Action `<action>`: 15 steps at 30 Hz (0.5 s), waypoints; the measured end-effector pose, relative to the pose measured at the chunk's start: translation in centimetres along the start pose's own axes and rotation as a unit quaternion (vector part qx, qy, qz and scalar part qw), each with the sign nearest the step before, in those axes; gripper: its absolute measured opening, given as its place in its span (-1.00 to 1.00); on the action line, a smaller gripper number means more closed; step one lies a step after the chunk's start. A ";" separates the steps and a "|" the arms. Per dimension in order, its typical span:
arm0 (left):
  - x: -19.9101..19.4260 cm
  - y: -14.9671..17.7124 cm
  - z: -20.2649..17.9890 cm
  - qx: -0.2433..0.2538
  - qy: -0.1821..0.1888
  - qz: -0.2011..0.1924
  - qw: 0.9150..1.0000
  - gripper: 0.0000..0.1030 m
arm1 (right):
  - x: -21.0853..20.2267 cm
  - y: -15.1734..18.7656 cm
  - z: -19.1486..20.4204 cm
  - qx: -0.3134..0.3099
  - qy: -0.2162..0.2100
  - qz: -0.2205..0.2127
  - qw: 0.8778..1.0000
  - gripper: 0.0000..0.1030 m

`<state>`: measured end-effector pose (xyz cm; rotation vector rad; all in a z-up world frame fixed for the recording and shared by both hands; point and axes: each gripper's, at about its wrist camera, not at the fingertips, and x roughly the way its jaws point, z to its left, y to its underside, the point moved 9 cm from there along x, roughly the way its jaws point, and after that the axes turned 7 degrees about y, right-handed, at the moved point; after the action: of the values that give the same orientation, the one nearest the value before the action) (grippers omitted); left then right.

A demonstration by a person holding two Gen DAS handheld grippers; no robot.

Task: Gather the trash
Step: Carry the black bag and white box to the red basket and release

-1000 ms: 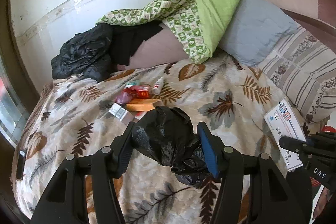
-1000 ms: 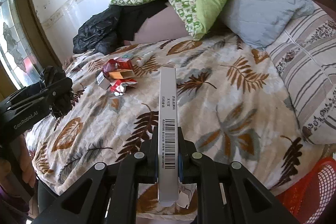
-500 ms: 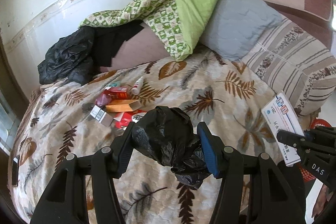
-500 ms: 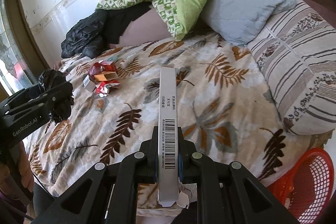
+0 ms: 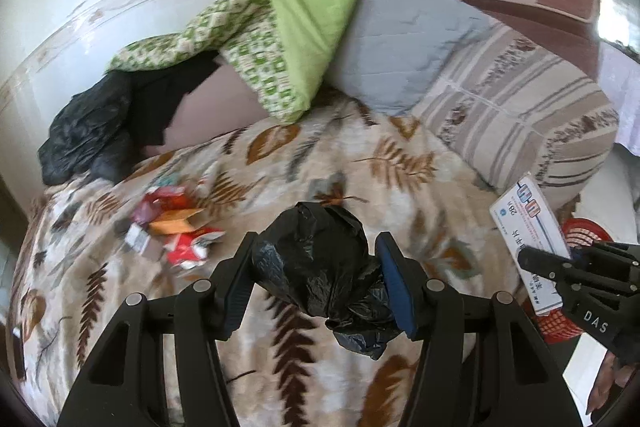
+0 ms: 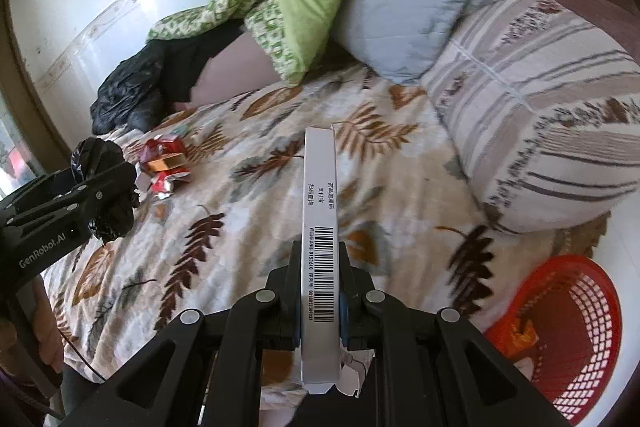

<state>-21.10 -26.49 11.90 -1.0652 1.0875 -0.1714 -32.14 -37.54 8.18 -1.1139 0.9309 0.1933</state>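
Both wrist views look steeply down over the bed point(image 5: 400, 155), from just above its near edge, toward the pillows by the wall. They share the litter pile point(image 5: 176, 227) point(image 6: 164, 167); the right view, nearer the red basket point(image 6: 568, 331), also catches the left gripper point(image 6: 100, 187).

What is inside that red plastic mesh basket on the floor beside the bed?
In the red plastic mesh basket, an orange scrap lies near the rim. The gripper frame covers part of the basket.
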 end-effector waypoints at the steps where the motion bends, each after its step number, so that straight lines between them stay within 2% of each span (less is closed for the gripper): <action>1: 0.1 -0.3 -1.0 0.007 0.007 -0.001 1.000 0.12 | -0.3 0.2 -1.0 0.008 0.006 -0.001 1.000 -0.74; 5: 0.8 -1.4 -5.2 0.044 0.033 -0.006 0.998 0.12 | -1.0 1.1 -5.0 0.038 0.030 -0.001 0.999 -0.74; 8: 1.5 -2.1 -8.8 0.062 0.067 -0.001 0.996 0.12 | -1.6 1.9 -8.7 0.069 0.055 -0.001 0.996 -0.74; 15: 3.4 -3.8 -18.1 0.101 0.148 0.017 0.984 0.12 | -3.3 4.1 -16.6 0.126 0.109 0.002 0.986 -0.74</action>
<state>-32.27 -41.66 11.77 -0.8546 1.3226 -0.4150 -45.55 -48.37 5.75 -0.9104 1.1197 -0.0450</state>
